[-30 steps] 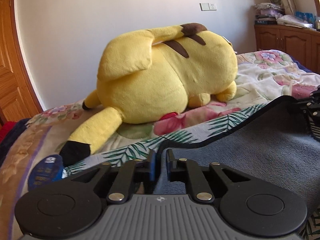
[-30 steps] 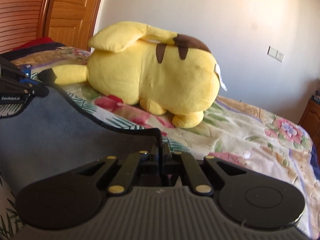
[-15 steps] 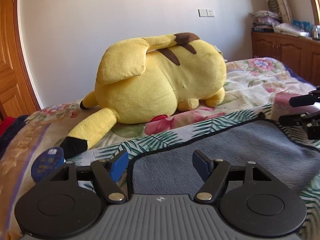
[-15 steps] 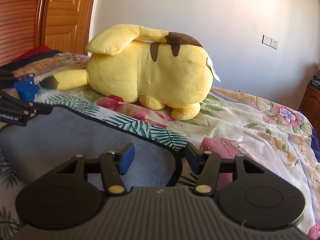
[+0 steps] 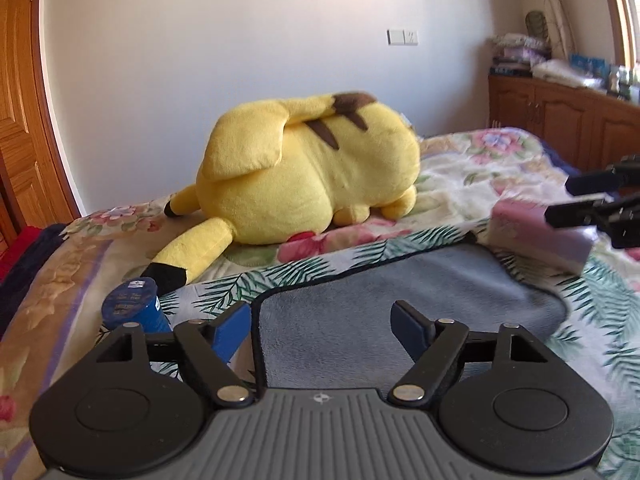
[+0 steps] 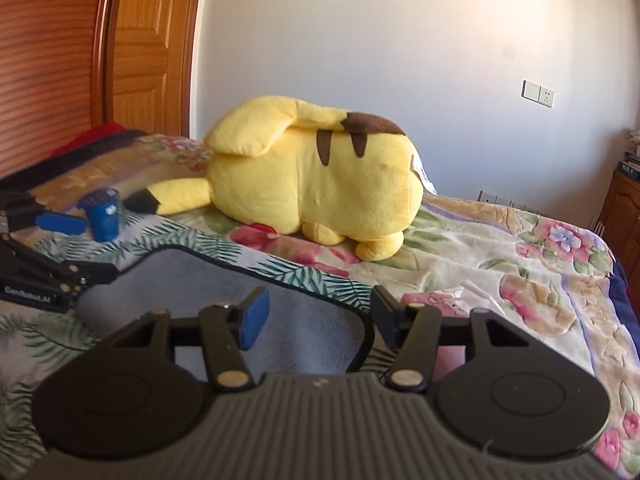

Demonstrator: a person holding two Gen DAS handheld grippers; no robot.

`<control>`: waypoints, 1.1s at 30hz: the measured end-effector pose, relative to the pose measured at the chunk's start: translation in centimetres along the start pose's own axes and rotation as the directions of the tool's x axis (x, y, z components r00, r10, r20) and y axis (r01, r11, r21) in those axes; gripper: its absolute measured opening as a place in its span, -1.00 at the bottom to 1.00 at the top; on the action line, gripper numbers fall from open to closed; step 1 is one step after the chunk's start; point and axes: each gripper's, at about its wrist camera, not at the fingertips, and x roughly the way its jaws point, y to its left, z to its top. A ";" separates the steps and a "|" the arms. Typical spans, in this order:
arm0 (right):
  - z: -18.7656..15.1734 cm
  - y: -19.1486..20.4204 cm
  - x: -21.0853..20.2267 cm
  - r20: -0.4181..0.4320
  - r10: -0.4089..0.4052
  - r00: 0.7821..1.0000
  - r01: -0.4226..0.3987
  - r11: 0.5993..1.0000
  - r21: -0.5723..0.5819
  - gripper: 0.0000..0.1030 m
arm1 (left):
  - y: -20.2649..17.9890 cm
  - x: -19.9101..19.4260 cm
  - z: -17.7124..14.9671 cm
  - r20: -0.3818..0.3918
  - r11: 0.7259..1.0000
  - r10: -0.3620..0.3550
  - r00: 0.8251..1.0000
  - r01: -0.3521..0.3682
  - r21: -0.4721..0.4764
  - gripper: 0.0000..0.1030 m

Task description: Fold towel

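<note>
- Grey towel [image 5: 400, 312] lies flat on the floral bedspread [image 5: 472, 168], folded over so the grey plush side faces up; a palm-leaf print shows along its far border, edged with dark piping.
- Left gripper [image 5: 322, 326]: jaws spread wide, nothing between them. Blue finger pads [image 5: 230, 328] sit either side of the towel's near left corner; contact with the cloth cannot be judged from this angle.
- Right gripper [image 6: 318, 312]: jaws spread wide, empty. It sits over the towel's near right corner; the dark piped edge curves down between the fingers.
- Each gripper shows in the other's view: right one at the right edge of the left wrist view, left one at the left edge of the right wrist view, both parted.
- Yellow Pikachu plush [image 5: 308, 176] lies on its side on the bedspread beyond the towel, apart from it, black-tipped ear pointing toward the left gripper.
- Small blue cylindrical container [image 5: 134, 306] stands upright near the ear tip, just left of the towel.
- Pink-and-lilac block [image 5: 536, 236], blurred, rests at the towel's far right corner.
- Wooden door [image 6: 148, 48] at left, wooden cabinet [image 5: 560, 120] at right, against a white wall.
</note>
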 end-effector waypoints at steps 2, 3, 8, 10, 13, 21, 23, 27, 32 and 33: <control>0.0 0.3 -1.2 0.001 0.003 1.000 -0.003 1.000 0.008 0.10 | -0.2 -1.5 0.2 0.012 1.000 -0.004 1.000 0.004 -0.001 0.20; 0.0 0.5 -1.8 0.002 0.006 1.000 -0.006 1.000 0.015 0.10 | -0.3 -2.2 0.3 0.016 1.000 -0.007 1.000 0.007 0.002 0.20; -0.3 1.1 -4.4 0.007 0.011 1.000 -0.011 0.999 0.039 0.10 | -0.7 -5.2 0.7 0.018 1.000 -0.012 1.000 0.011 0.012 0.22; -0.5 1.2 -5.4 0.010 0.015 1.000 -0.016 0.998 0.058 0.10 | -0.8 -6.4 0.8 0.020 1.000 -0.009 1.000 0.008 0.023 0.26; -0.6 1.3 -7.0 0.014 0.013 1.000 -0.014 0.998 0.068 0.10 | -0.9 -8.0 0.9 0.017 0.999 -0.004 1.000 0.004 0.032 0.27; -1.0 1.0 -10.7 0.024 -0.005 1.000 0.003 0.996 0.094 0.10 | -1.6 -11.9 0.9 0.023 0.999 -0.009 1.000 0.008 0.034 0.34; -1.1 0.9 -11.6 0.026 -0.013 1.000 0.010 0.995 0.097 0.12 | -2.0 -12.8 0.9 0.027 0.999 -0.014 1.000 0.013 0.037 0.36; -0.9 0.6 -13.1 0.036 -0.029 0.999 0.025 0.994 0.110 0.31 | -2.9 -14.6 1.0 0.033 0.999 -0.026 0.999 0.025 0.041 0.40; -0.8 0.5 -15.0 0.050 -0.051 0.997 0.045 0.992 0.116 0.71 | -3.8 -16.9 1.2 0.055 0.999 -0.024 0.998 0.022 0.033 0.67; -0.7 0.5 -15.4 0.051 -0.058 0.997 0.052 0.992 0.116 0.75 | -3.9 -17.4 1.2 0.064 0.999 -0.024 0.998 0.023 0.025 0.68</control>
